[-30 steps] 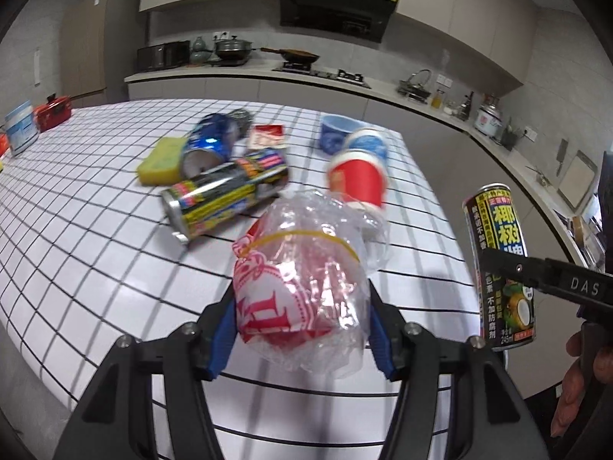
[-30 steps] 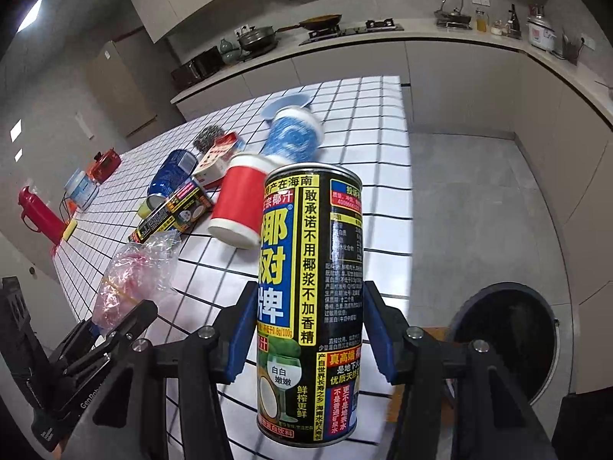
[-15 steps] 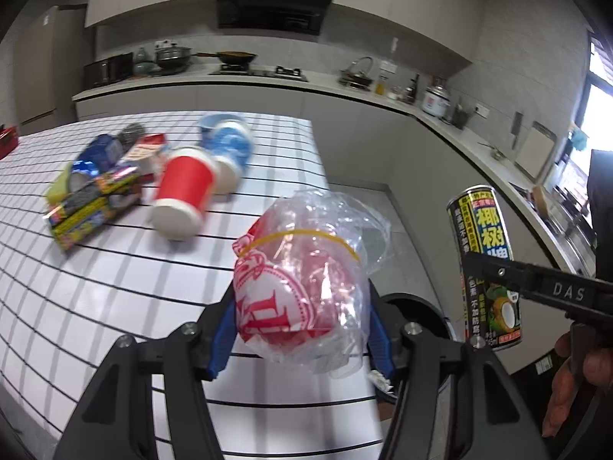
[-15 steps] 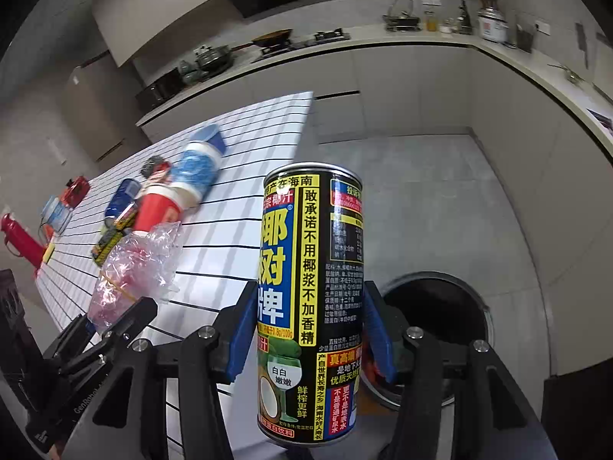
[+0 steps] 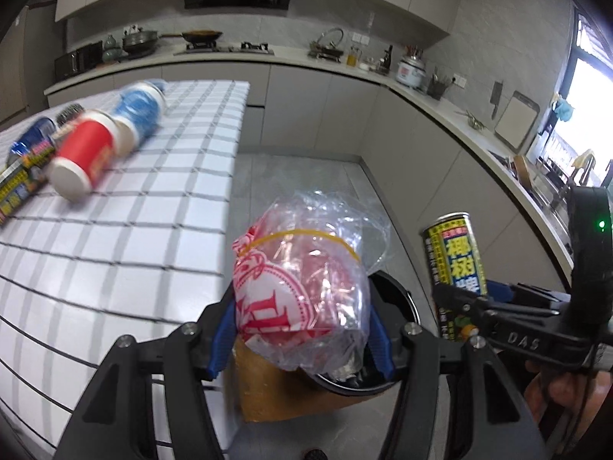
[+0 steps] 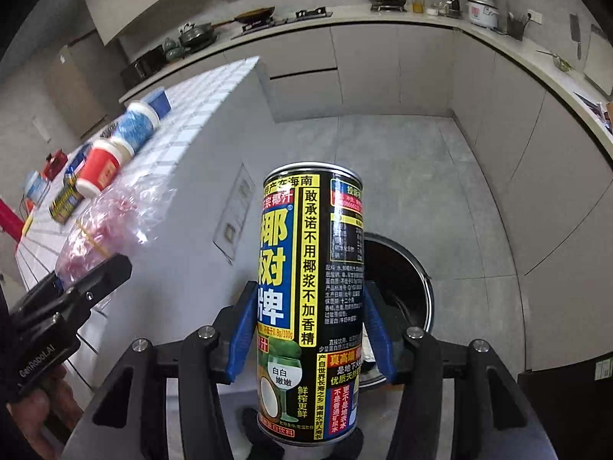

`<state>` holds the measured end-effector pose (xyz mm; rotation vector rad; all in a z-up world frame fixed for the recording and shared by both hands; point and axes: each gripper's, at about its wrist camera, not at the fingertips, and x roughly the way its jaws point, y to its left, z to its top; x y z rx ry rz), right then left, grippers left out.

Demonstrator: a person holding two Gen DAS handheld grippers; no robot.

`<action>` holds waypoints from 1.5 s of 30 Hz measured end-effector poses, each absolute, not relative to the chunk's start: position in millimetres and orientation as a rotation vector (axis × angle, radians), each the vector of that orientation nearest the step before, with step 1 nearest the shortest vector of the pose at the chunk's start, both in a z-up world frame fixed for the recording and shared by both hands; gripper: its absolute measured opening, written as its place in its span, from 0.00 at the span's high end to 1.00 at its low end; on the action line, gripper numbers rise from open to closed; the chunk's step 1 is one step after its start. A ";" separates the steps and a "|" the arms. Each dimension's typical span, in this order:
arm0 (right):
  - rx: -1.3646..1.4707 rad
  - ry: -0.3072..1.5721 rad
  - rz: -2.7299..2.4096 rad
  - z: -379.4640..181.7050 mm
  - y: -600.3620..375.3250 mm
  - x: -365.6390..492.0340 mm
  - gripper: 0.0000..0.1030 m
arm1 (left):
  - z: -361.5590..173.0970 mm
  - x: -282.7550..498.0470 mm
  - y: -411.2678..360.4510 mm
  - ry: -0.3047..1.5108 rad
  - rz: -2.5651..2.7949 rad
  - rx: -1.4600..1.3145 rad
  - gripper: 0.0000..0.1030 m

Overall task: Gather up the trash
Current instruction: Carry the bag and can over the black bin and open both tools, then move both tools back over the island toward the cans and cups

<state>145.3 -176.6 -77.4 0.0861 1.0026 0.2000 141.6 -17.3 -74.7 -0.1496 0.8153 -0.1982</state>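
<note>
My left gripper is shut on a crumpled clear plastic bag with red print, held past the table's edge above a round black trash bin on the floor. In the right wrist view my right gripper is shut on a tall black, yellow and blue drink can, upright, with the bin just behind and below it. The can shows at the right of the left wrist view, and the bag at the left of the right wrist view.
A white tiled table carries a red cup, a blue cup and cans lying on their sides. Grey cabinets and a counter ring the floor. A brown board lies under the bin.
Both grippers have swung off the table toward the floor bin, carrying the bag and the can. The bin has come under both loads; the table trash has slid to the left of view.
</note>
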 end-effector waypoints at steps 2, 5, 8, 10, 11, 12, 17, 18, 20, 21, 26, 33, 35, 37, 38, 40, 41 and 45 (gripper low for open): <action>0.078 1.016 0.210 -90.3 -184.5 146.8 0.47 | -84.9 141.5 -31.2 0.838 -0.206 -0.150 0.42; 0.071 1.032 0.227 -108.1 -195.4 150.3 0.47 | -97.8 142.0 -47.7 0.859 -0.205 -0.149 0.42; 0.059 1.052 0.250 -125.5 -203.1 156.0 0.47 | -109.2 145.0 -58.8 0.880 -0.200 -0.157 0.42; 0.045 1.062 0.264 -136.3 -206.4 158.4 0.47 | -116.2 147.6 -64.1 0.894 -0.199 -0.160 0.42; 0.043 1.069 0.272 -141.7 -207.3 160.9 0.47 | -118.8 148.6 -66.4 0.898 -0.197 -0.159 0.42; 0.042 1.077 0.277 -146.3 -207.9 162.4 0.47 | -123.1 150.0 -70.2 0.906 -0.194 -0.156 0.42; 0.033 1.105 0.303 -165.7 -211.6 174.9 0.46 | -134.7 156.5 -81.7 0.932 -0.187 -0.167 0.42; 0.030 1.109 0.307 -167.8 -211.6 178.3 0.46 | -136.0 158.2 -83.0 0.939 -0.190 -0.175 0.42; 0.019 1.123 0.326 -173.2 -213.2 185.1 0.46 | -137.1 161.0 -84.5 0.942 -0.215 -0.207 0.36; 0.011 1.133 0.342 -177.1 -212.2 187.9 0.46 | -138.3 164.6 -84.4 0.949 -0.216 -0.209 0.28; -0.038 1.181 0.347 -220.1 -220.9 199.6 0.00 | -131.2 168.2 -63.8 0.931 -0.084 -0.197 0.08; 0.010 1.164 0.321 -219.6 -231.4 190.3 0.00 | -136.8 158.9 -61.3 0.939 -0.054 -0.188 0.08; -0.003 1.152 0.319 -214.5 -231.3 186.3 0.00 | -137.3 153.9 -63.7 0.935 -0.047 -0.186 0.08; -0.009 1.149 0.314 -209.0 -231.3 184.1 0.00 | -135.5 159.3 -66.4 0.935 -0.046 -0.185 0.08; -0.016 1.150 0.302 -205.7 -231.5 181.9 0.00 | -133.8 157.1 -66.8 0.931 -0.047 -0.184 0.08; -0.036 1.153 0.267 -199.8 -232.0 179.8 0.00 | -129.4 157.8 -67.2 0.923 -0.047 -0.179 0.08; -0.048 1.156 0.243 -195.6 -232.1 178.9 0.00 | -126.1 158.8 -68.7 0.917 -0.046 -0.175 0.08; -0.041 1.126 0.199 -171.9 -233.2 181.5 0.00 | -113.4 159.0 -72.7 0.886 -0.043 -0.166 0.08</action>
